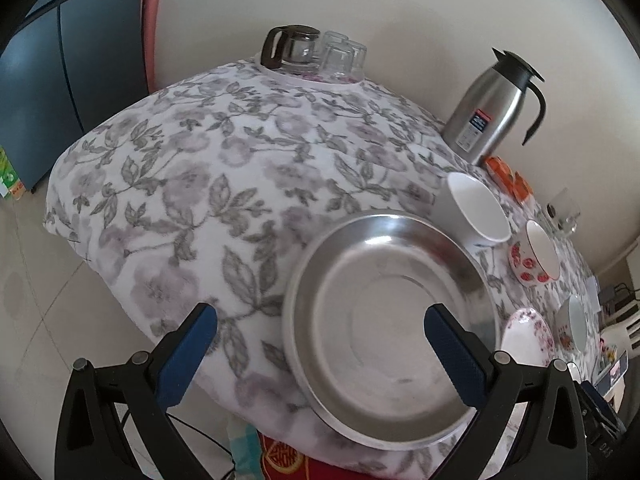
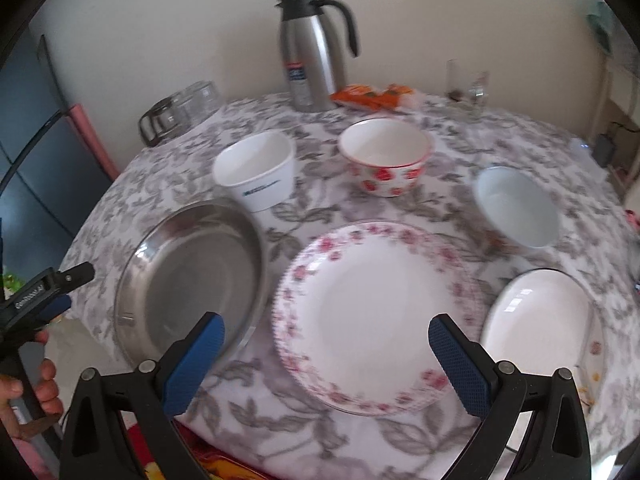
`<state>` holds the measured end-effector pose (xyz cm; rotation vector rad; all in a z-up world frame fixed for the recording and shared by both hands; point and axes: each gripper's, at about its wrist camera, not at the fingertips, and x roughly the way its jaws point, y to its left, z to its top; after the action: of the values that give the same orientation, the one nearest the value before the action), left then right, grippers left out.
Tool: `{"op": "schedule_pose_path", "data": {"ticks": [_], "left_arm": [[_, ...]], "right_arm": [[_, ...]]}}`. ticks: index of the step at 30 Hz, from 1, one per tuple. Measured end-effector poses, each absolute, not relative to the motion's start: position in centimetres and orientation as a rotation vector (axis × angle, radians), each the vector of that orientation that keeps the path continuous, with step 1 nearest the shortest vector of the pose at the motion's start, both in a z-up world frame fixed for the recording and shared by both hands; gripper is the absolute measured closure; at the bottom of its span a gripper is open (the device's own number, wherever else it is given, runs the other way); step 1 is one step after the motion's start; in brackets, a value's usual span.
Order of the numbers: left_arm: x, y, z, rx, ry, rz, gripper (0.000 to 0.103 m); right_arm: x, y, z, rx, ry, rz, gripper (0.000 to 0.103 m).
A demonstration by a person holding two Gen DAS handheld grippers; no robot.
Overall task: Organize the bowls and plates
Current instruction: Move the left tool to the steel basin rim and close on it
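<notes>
Nearest to the right wrist camera lies the floral plate [image 2: 368, 316], flat on the table [image 2: 280, 432] at its near edge, and the right hand-held gripper [image 2: 326, 360] hangs just above its near rim with the 2 blue pads wide apart and nothing between them. Just left of it sits the steel plate [image 2: 188, 280], and at the right a white oval dish [image 2: 536, 320]. Farther back 3 bowls stand in a row: the white tapered bowl [image 2: 256, 172], the strawberry bowl [image 2: 386, 156] and a pale blue bowl [image 2: 516, 208].

On the other side, the left hand-held gripper [image 1: 320, 356] is also wide apart and empty, with the steel plate [image 1: 392, 320] below and ahead of it.

I judge that the floral plate is ceramic: stiff, rather heavy, smooth and easy to chip. Its surface gives no hold, so the rim is the only place to pinch, with 1 pad under the edge and 1 on top. The steel plate is probably lighter and will not break, but it is slippery, and its raised rim is the place to take. The soft cloth below may help a pad to slide under an edge.
</notes>
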<state>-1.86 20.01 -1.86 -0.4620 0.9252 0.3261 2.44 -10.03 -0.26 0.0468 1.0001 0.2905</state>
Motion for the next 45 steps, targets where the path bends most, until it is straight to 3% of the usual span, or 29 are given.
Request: {"op": "schedule_pose_path", "data": {"ticks": [5, 18, 24, 38, 42, 45], "left_arm": [[-1.7, 20.9, -3.0, -0.446, 0.914, 0.335, 0.0], [-1.0, 22.2, -6.0, -0.523, 0.872, 0.24, 0.0], [0.1, 21.5, -6.8, -0.456, 0.928, 0.234, 0.0], [0.9, 22.2, -8.7, -0.516, 0.972, 0.195, 0.001], [1.1, 22.1, -9.0, -0.516, 0.982, 0.176, 0.011], [1.3, 22.0, -9.4, -0.523, 0.998, 0.165, 0.028]], "right_arm": [[3.3, -7.8, -1.6, 0.03, 1.017, 0.331, 0.001], [5.4, -3.9, -4.7, -0.004, 1.062, 0.44, 0.022], [6.6, -2.8, -5.6, 0.01, 1.079, 0.482, 0.035], [9.3, -1.5, -7.3, 0.01, 1.103, 0.502, 0.055], [9.7, -1.4, -7.5, 0.011, 1.101, 0.502, 0.056], [9.8, -1.4, -7.6, 0.009, 1.097, 0.496, 0.059]]}}
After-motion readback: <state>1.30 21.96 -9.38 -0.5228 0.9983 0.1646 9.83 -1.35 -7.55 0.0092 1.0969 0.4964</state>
